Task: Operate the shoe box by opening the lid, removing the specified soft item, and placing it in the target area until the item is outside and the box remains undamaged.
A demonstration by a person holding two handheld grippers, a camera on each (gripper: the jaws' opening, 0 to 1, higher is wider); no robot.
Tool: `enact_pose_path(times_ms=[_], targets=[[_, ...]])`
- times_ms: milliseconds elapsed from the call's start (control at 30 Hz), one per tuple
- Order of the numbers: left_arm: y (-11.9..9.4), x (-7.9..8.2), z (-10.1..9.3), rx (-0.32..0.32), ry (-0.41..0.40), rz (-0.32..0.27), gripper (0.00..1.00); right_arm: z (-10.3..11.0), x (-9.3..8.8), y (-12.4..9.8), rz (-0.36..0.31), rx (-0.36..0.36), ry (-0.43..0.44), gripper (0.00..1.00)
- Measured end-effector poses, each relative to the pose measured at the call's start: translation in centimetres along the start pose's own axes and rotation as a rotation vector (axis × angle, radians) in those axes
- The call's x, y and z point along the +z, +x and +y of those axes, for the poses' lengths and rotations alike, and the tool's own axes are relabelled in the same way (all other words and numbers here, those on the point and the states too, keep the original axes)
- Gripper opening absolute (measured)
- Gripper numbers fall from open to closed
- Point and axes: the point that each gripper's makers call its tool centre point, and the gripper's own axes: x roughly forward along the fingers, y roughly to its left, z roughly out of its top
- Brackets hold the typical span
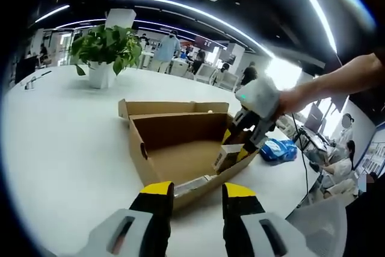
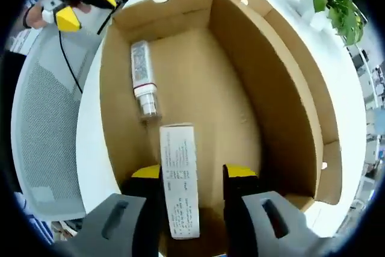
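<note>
An open cardboard shoe box is seen on a white round table, its lid folded back on the far side of the box. In the right gripper view the box is looked into from above: on its brown floor a small white tube with a clear cap lies along the wall nearest the table edge, and a long white printed carton lies just beside the tube's capped end. The right gripper is lowered inside the box, its yellow-tipped jaws set on either side of the carton (whether they press on it or merely flank it cannot be told). In the left gripper view the same right gripper is seen held by a hand and reaching into the box at the corner where the carton lies. The left gripper is held spread apart and empty, just outside the near wall of the box. Beyond the box a potted plant stands on the table, and to one side of the box a blue bag is seen past the table edge.
</note>
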Motion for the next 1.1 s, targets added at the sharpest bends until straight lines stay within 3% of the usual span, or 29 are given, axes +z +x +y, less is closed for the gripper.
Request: enact_pose_path(times_ms=[100, 400, 1100], targets=[[0.0, 0.1, 0.1, 0.002, -0.005, -0.004, 0.32, 0.5, 0.3, 0.1, -0.019, -0.007, 0.000, 0.19], [0.0, 0.0, 0.2, 0.003, -0.010, -0.004, 0.32, 0.1, 0.5, -0.2, -0.036, -0.039, -0.014, 0.18], [0.1, -0.1, 0.1, -0.004, -0.014, 0.005, 0.32, -1.0, 1.4, -5.9, -0.195, -0.108, 0.076, 0.18]])
